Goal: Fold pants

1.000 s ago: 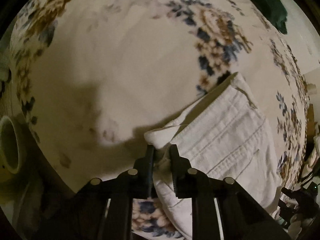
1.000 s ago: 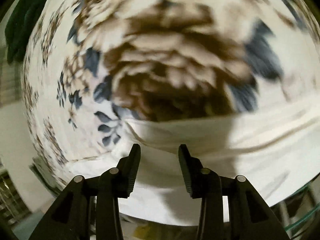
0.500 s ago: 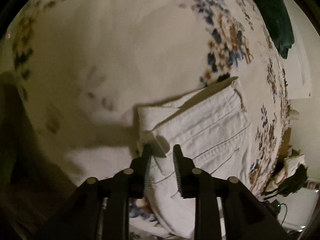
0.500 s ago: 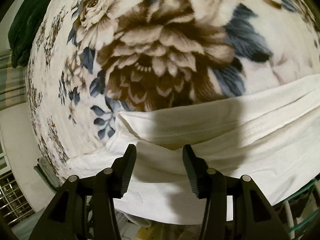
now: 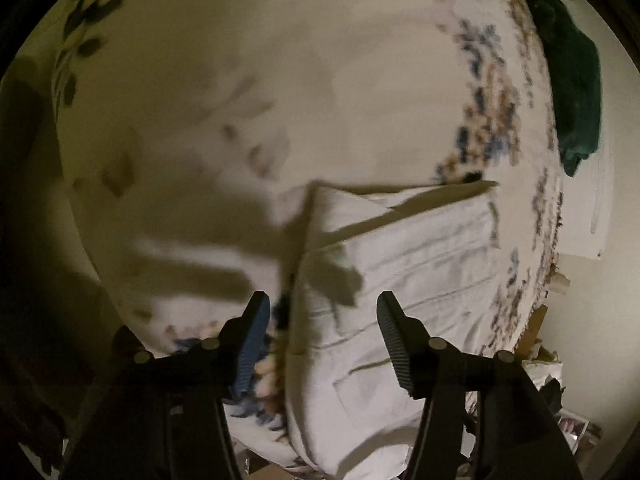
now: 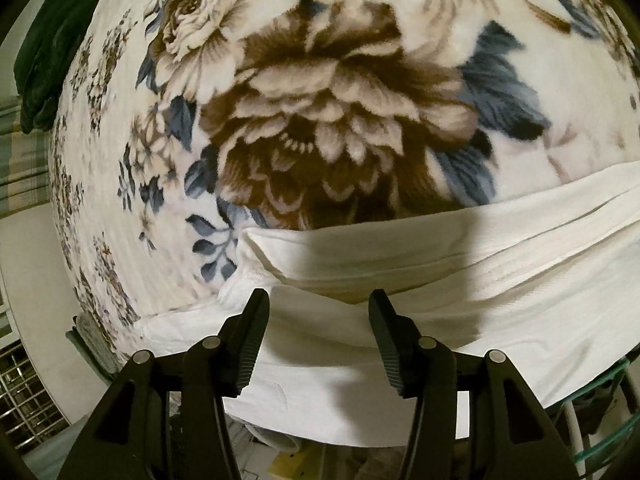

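White pants (image 5: 404, 280) lie folded in layers on a floral blanket (image 5: 280, 80), at the bed's near edge. My left gripper (image 5: 322, 312) is open and empty, hovering above the pants' left edge. In the right wrist view the folded pants (image 6: 440, 264) stretch across the lower half, with a folded corner at centre left. My right gripper (image 6: 318, 312) is open and empty just above the lower layer, holding nothing.
A dark green garment (image 5: 576, 92) lies at the far right edge of the bed, and shows at top left in the right wrist view (image 6: 52, 40). Clutter sits on the floor beyond the bed edge (image 5: 552, 376). A wire rack (image 6: 20, 392) stands at lower left.
My left gripper let go of the pants' corner, opened wide and drew back above the fold. My right gripper stayed open and steadied over the pants.
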